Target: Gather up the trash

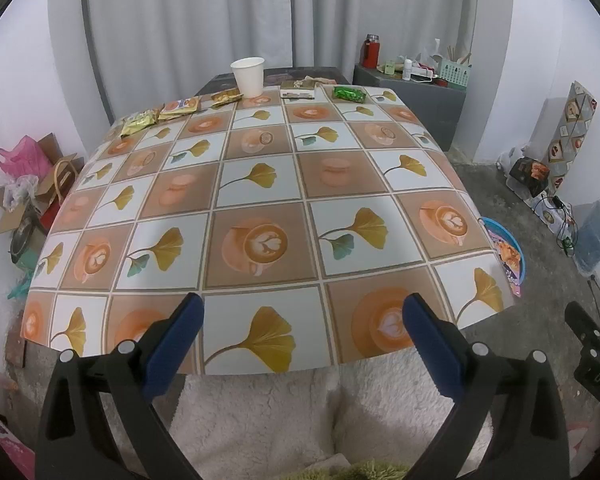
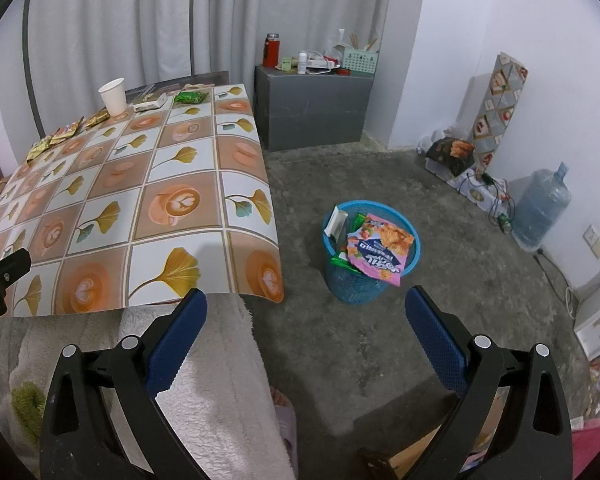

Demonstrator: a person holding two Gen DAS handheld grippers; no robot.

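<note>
While both tongs hang back at the near edge of the table point(image 1: 260, 208), we hold nothing: the left gripper point(image 1: 302, 318) is spread wide over the tablecloth's front row, its blue pads point(image 1: 172, 344) apart and empty, and the right gripper point(image 2: 306, 314) is likewise spread open, aimed past the table's corner toward the floor.

Nearest container — the blue mesh bin point(image 2: 352, 286) standing on the concrete floor just beside the table's right side. We judge it partly filled: a pink snack bag point(image 2: 380, 252) lies across the top and sticks out over the rim, with a green wrapper point(image 2: 342, 262) under it and a white packet point(image 2: 335, 222) upright against the far-left wall. What lies deeper we cannot tell.

Middle of the table is bare of trash.

Far edge — the remaining work, as we read it. A row of wrappers: a gold wrapper point(image 1: 140, 122) at far left, an orange packet point(image 1: 181, 107) just beside it, another gold wrapper point(image 1: 227, 98), then a white paper cup point(image 1: 248, 77) standing upright, a flat dark packet point(image 1: 298, 90), and a green wrapper point(image 1: 349, 94) toward the right. Whether the cup holds anything is hidden.

So: some pieces binned, roughly six left, all well apart from our tongs.
</note>
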